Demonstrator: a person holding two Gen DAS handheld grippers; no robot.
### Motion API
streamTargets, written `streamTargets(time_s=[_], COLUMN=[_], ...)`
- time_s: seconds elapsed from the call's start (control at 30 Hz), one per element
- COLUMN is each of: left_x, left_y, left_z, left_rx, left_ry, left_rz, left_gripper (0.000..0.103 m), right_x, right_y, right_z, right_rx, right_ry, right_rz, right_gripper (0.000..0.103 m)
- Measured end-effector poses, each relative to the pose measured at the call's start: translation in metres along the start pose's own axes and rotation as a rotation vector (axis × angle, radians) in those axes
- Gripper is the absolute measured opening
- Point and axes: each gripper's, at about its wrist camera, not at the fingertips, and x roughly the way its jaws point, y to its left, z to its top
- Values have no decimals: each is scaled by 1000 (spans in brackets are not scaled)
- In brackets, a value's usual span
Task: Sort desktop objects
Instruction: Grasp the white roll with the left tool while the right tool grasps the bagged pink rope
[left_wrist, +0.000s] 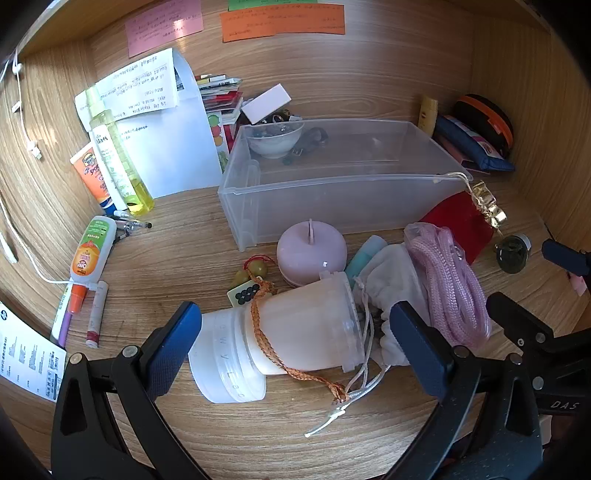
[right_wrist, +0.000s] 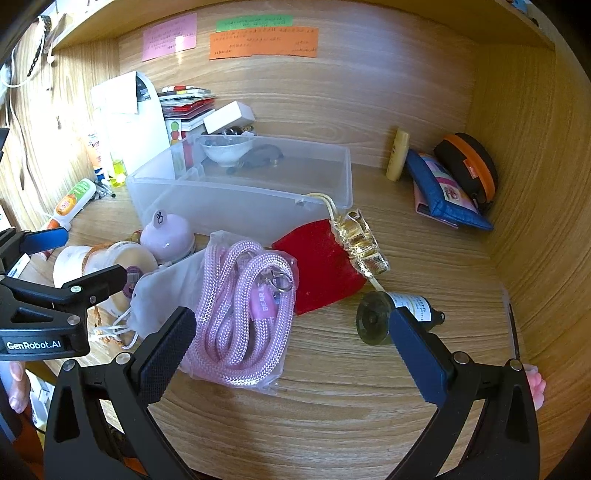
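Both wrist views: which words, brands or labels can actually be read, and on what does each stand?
"GenRobot.AI": on the left gripper body, right wrist view.
"DAS": on the right gripper body, left wrist view; the rest is cut off.
"BEAR": on the pink tag of the pink rope; the rest is hidden.
Sticky notes, papers and tubes: too small or blurred.
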Motion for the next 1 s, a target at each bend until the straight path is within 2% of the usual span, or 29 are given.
streamTargets(time_s=[0.2, 0.4, 0.6, 0.67, 0.77, 0.93, 1.0], left_x=[1, -3, -9, -8, -5, 4, 3], left_y=[2, 8, 6, 4, 2, 17, 23], left_z=[0, 1, 2, 2, 1, -3, -4], left_rx=[-9, -13, 98, 143, 189, 119, 93], left_ry=[4, -35, -69, -55, -24, 65, 56], left_rz=[1, 5, -22, -54, -37, -121, -105], left_gripper=[103, 103, 103, 103, 103, 103, 103], right_x=[2, 3, 1, 0, -2, 3, 5], right_y=[0, 1, -12, -18, -29, -41, -37], right_z=[-1, -3, -6, -6, -8, -12, -14], right_rx=[-5, -8, 15, 24, 37, 66, 56], right_ry=[3, 3, -14, -21, -25, 6, 14], right_rz=[-4, -5, -13, -6, -1, 106, 146], right_gripper=[103, 103, 103, 103, 103, 103, 103])
